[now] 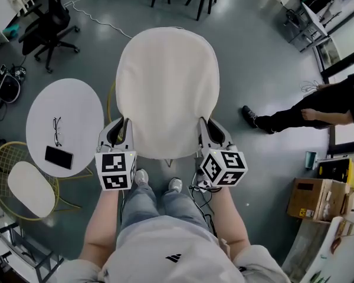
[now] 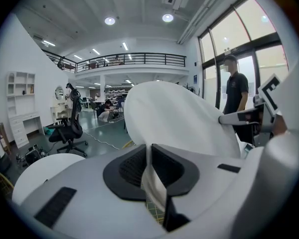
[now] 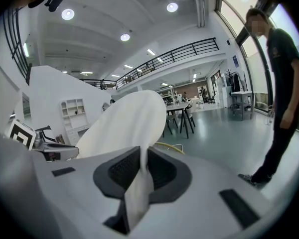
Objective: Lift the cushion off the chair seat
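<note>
Grey polished floor fills the room below you, and the cream cushion hangs over it dead centre, stretching away toward twelve o'clock. You hold it by its near edge only. Your left gripper is clamped on the corner at about eight o'clock of the cushion, and your right gripper on the corner at about four o'clock. Each gripper view shows a thin fold of cream fabric pinched between the dark pads, with the jaws nearly together. Holding it wide at both corners makes sense: it keeps the soft pad spread flat rather than sagging or folding in the middle.

Only a sliver of the yellow wire chair shows at the cushion's nine o'clock side, because the seat is hidden underneath. From the gripper views the cushion tilts upward away from you with wire mesh below it, so it looks clear of the seat. The far edge can't be confirmed from above.

At nine o'clock stands a round white table bearing glasses and a phone. A bystander stands at three o'clock, well apart from you.
</note>
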`<state>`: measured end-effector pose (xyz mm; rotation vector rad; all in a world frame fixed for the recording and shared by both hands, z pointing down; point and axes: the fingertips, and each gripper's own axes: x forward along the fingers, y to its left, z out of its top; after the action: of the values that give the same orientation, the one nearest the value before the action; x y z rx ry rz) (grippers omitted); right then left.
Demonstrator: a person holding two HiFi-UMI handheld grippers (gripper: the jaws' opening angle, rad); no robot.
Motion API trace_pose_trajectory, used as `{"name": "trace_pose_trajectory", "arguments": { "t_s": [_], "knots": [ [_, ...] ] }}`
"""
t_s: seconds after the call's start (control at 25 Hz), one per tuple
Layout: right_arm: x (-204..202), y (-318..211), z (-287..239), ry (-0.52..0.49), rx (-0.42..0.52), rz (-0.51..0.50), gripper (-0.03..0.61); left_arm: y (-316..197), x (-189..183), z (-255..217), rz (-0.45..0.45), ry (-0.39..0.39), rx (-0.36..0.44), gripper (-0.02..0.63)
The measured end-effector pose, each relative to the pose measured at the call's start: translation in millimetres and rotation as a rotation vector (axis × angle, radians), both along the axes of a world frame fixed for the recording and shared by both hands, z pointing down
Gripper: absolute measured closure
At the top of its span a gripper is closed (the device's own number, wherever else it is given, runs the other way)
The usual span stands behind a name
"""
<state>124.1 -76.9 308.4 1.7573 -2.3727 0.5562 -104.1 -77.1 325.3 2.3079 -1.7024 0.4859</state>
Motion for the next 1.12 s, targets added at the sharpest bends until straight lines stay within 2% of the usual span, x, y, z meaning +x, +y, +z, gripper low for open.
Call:
{"name": "trace_pose_trajectory", "arguments": {
  "t_s": [0.64,0.88,1.12],
  "knots": [
    [13,-1,-89,-0.020,0.184,-0.048,0.522,5,13,-91,-0.038,0.009,0.205,0.569],
    [11,1,-100,-0.030,0.222,-0.063,0.520,10,10,-105,-0.055,0.010,0.252,0.569],
    [10,2,-104,-0.028,0.247,-0.072,0.514,13,8,-110,-0.063,0.008,0.265,0.569]
  ]
}}
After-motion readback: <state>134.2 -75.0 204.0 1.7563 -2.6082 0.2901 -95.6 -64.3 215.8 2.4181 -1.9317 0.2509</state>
